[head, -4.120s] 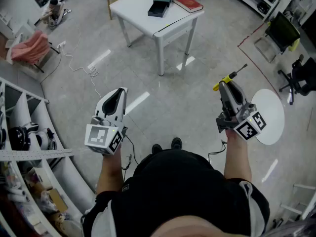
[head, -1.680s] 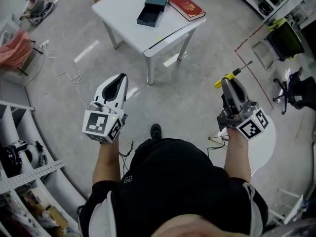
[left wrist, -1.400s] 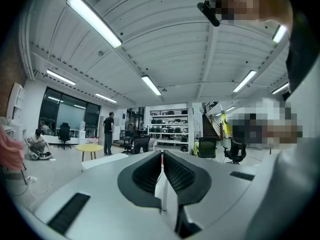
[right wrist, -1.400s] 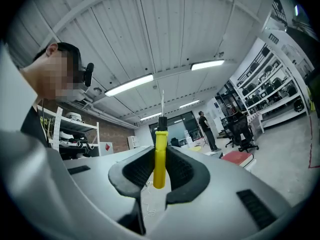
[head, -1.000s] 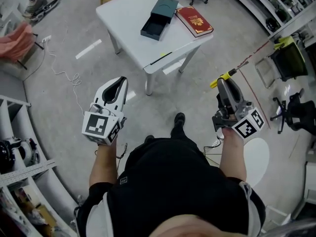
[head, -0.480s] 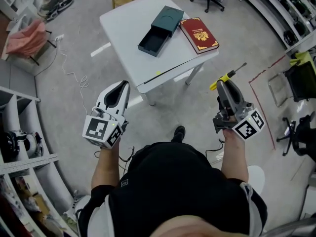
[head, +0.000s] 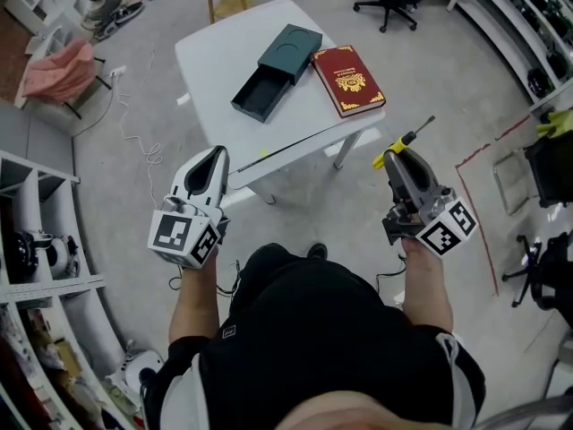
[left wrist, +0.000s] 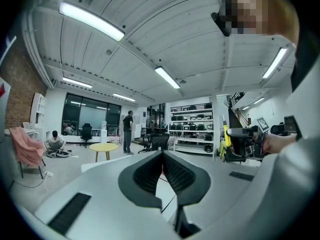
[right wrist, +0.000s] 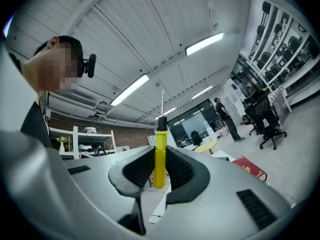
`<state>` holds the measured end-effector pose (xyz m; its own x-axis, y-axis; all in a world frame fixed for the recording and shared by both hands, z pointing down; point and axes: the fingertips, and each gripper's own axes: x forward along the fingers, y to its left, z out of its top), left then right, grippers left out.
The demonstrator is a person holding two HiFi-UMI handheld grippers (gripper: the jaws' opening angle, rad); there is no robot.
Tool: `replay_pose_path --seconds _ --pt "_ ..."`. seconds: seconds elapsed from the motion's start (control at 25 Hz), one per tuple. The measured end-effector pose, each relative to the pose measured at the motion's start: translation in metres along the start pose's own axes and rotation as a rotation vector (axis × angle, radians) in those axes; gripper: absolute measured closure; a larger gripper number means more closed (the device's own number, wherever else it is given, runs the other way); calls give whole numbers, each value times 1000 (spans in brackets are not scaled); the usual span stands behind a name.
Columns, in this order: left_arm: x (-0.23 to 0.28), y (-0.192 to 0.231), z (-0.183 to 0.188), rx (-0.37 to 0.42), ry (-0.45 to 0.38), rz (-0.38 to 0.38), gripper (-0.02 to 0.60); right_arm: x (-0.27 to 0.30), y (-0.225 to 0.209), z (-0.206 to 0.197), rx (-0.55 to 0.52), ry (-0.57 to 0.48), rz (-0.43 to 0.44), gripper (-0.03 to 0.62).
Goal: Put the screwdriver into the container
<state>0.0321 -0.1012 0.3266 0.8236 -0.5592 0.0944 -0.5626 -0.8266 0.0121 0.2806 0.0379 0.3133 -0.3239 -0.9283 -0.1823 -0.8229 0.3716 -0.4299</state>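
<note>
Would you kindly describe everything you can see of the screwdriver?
The screwdriver has a yellow, plastic-looking handle, a black collar and a thin metal shaft. The right hand-held gripper is shut on its handle, one jaw on each side, with the shaft sticking out past the jaw tips. It is held in the air, beside the white table.

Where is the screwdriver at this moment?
In the head view the screwdriver is at the right, clamped in the right gripper, above the floor just off the white table's near-right corner.
</note>
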Motion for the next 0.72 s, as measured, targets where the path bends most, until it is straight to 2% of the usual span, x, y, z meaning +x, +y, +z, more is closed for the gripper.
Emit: replay_pose_path --seconds 0.28,0.6,0.72 --pt "24 13 -11 -3 26 72 565 27 -33 4 -1 38 32 513" --pt "54 78 -23 -56 -8 153 566 98 -66 3 -35 103 67 513" --pt "67 103 -19 -72 -41 160 566 135 -75 14 -66 110 86 513"
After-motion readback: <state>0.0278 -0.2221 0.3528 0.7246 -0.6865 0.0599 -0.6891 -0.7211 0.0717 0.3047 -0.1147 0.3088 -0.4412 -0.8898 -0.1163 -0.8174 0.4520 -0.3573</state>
